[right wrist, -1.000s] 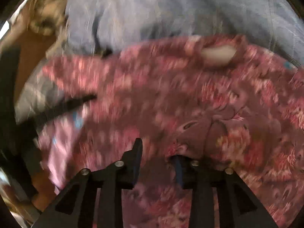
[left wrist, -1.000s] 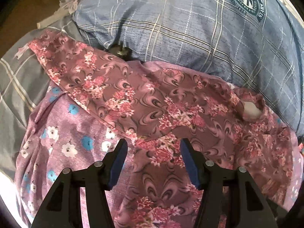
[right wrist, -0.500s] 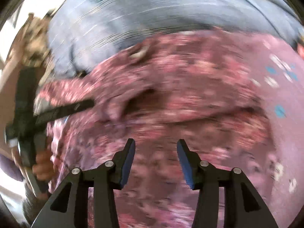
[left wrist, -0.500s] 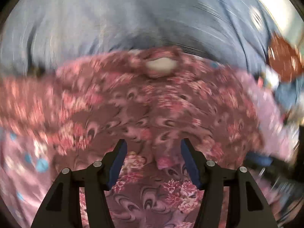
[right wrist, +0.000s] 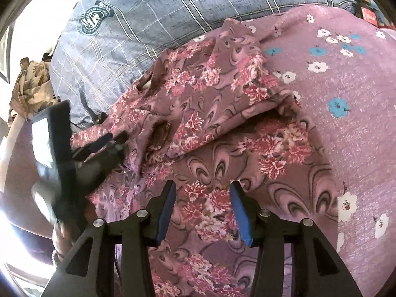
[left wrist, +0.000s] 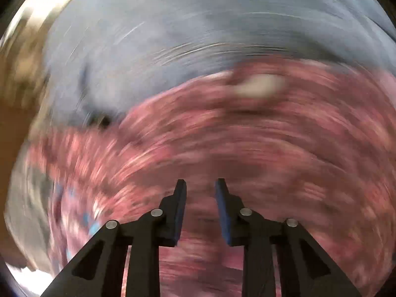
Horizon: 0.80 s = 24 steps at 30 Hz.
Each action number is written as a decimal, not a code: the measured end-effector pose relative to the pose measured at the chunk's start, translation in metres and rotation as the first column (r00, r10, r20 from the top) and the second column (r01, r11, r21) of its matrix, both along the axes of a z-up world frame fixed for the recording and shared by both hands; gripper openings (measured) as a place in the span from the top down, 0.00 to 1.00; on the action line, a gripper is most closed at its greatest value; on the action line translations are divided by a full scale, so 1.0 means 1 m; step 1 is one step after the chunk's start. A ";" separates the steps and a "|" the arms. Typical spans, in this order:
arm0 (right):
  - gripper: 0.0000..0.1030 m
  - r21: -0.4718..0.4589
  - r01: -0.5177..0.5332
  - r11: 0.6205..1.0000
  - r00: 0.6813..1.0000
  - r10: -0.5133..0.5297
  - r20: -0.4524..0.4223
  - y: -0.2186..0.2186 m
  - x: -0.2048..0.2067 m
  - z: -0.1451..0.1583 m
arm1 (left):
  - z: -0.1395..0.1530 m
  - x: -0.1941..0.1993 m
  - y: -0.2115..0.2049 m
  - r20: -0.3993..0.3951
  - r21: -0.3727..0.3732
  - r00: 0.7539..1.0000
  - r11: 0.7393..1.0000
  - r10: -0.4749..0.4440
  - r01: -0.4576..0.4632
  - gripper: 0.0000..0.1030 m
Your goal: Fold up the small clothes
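Observation:
A mauve garment with pink flowers (right wrist: 222, 128) lies rumpled on the bed, its upper part folded over itself. In the blurred left wrist view the same garment (left wrist: 247, 148) shows a pale neck label (left wrist: 259, 89). My right gripper (right wrist: 203, 189) hovers open over the garment's near part, with nothing between its blue pads. My left gripper (left wrist: 200, 185) has its jaws closing, a narrow gap still showing; blur hides whether cloth is between them. In the right wrist view the left gripper (right wrist: 111, 139) sits at the garment's left edge.
A purple bedsheet with white and blue flowers (right wrist: 346, 74) lies under the garment. A blue checked pillow (right wrist: 160, 12) lies behind it, also seen as the pillow (left wrist: 198, 37). A beige leaf-print cloth (right wrist: 32, 84) lies far left, and red items (right wrist: 368, 14) far right.
The right gripper let go of the fold it pinched and moved right, now open. The left gripper swung across the garment and its jaws narrowed.

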State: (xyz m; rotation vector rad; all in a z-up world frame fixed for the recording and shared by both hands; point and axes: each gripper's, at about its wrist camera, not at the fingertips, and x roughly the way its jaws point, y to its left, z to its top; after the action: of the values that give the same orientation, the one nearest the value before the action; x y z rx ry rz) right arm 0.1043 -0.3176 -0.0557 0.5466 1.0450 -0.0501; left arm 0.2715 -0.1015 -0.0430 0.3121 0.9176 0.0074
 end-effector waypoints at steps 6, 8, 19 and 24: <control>0.52 0.021 0.043 0.999 0.998 -0.044 0.037 -0.013 0.006 0.006 | 0.012 0.018 0.090 -0.104 -0.283 0.982 0.941 0.161 -0.184 0.77; 0.51 0.055 0.074 0.996 0.996 -0.077 0.048 -0.019 0.012 0.006 | 0.018 0.017 0.094 -0.122 -0.375 0.988 0.917 0.098 -0.137 0.73; 0.50 0.218 0.022 0.976 0.992 -0.048 0.115 0.006 0.041 0.005 | 0.020 -0.002 0.060 -0.117 -0.275 0.988 0.959 -0.103 0.068 0.47; 0.51 0.210 -0.067 0.975 0.994 0.048 0.094 0.038 0.071 -0.008 | 0.018 0.013 0.082 -0.138 -0.308 0.990 0.951 -0.008 -0.036 0.47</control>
State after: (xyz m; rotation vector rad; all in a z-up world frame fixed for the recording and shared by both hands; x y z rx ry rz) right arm 0.1757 -0.2800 -0.0638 0.7056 0.9843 0.1381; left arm 0.2848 -0.0190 -0.0247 0.0127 1.0415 -0.1461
